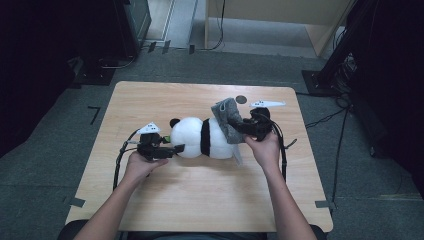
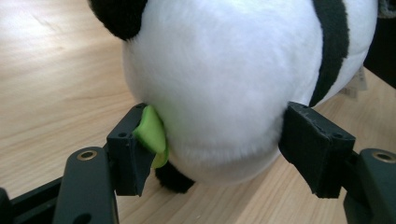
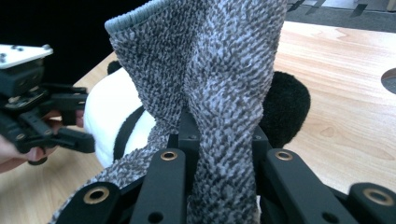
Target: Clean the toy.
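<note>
Right hand (image 1: 264,145) lifts grey sock (image 1: 226,117); left hand (image 1: 140,164) flanks panda (image 1: 202,137).

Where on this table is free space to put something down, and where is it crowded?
Free: the wide strip of table between the forearms, and the far left corner behind the panda toy. Crowded: the middle, where both hand-held grippers flank the panda and the grey sock.

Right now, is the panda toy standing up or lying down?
Lying down. The panda toy rests lengthwise on the table, head toward the left gripper, while the right gripper grips a grey sock at its other end.
</note>
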A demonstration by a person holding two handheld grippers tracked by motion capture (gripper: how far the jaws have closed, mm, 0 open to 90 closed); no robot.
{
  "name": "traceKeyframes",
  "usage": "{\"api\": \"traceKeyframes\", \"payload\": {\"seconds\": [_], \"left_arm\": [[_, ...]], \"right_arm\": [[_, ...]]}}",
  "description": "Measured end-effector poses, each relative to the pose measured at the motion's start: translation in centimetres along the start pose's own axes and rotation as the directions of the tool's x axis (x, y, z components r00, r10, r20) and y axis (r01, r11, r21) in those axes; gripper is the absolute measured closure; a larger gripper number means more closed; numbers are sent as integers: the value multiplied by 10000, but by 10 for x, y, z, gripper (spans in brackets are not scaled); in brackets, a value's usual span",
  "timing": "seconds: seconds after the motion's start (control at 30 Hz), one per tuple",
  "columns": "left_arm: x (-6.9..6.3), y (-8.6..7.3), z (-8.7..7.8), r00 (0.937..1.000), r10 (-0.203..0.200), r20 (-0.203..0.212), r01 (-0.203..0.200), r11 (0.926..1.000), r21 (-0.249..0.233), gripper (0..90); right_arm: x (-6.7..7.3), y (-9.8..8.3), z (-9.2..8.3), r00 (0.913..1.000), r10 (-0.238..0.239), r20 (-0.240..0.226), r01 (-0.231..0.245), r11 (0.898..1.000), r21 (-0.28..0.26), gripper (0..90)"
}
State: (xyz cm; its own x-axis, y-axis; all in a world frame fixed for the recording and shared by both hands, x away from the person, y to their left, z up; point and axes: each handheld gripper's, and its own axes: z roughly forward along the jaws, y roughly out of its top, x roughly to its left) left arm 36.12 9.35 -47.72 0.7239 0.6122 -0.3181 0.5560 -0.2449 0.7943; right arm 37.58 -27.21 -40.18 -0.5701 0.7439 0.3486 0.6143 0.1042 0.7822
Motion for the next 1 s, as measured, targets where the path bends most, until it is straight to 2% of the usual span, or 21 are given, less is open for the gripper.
{"api": "traceKeyframes", "payload": {"seconds": [0.17, 0.23, 0.33, 0.57, 0.63, 0.83, 0.9, 1.0], "left_arm": [[3, -6, -5, 9999, 80, -118, -81, 9999, -125, 304], [4, -8, -6, 9999, -94, -58, 93, 9997, -224, 316], [5, -11, -5, 10000, -51, -77, 49, 9997, -222, 316], [7, -16, 2, 9986, 154, -514, -162, 9998, -152, 314], [9, -17, 4, 9991, 53, -417, -58, 9999, -115, 314], [12, -19, 16, 9998, 127, -176, -135, 9988, -464, 310], [13, -18, 21, 9996, 188, -232, -198, 9988, -446, 279], [16, -17, 26, 9997, -84, -209, 71, 9980, -621, 253]], "right_arm": [[-7, 5, 7, 10000, 63, -65, -64, 9999, -117, 771], [-10, 6, 10, 9998, 145, -98, -147, 9997, -190, 771], [-15, 9, 14, 9996, 268, -115, -270, 9994, -208, 771], [-25, 14, 26, 9988, 482, -86, -485, 9980, -397, 770], [-28, 13, 28, 9981, 601, -118, -606, 9971, -451, 770], [-34, 12, 30, 9970, 766, -60, -768, 9956, -541, 769], [-36, 12, 31, 9968, 794, 1, -792, 9953, -562, 768], [-39, 11, 34, 9962, 873, 40, -869, 9946, -571, 769]]}}
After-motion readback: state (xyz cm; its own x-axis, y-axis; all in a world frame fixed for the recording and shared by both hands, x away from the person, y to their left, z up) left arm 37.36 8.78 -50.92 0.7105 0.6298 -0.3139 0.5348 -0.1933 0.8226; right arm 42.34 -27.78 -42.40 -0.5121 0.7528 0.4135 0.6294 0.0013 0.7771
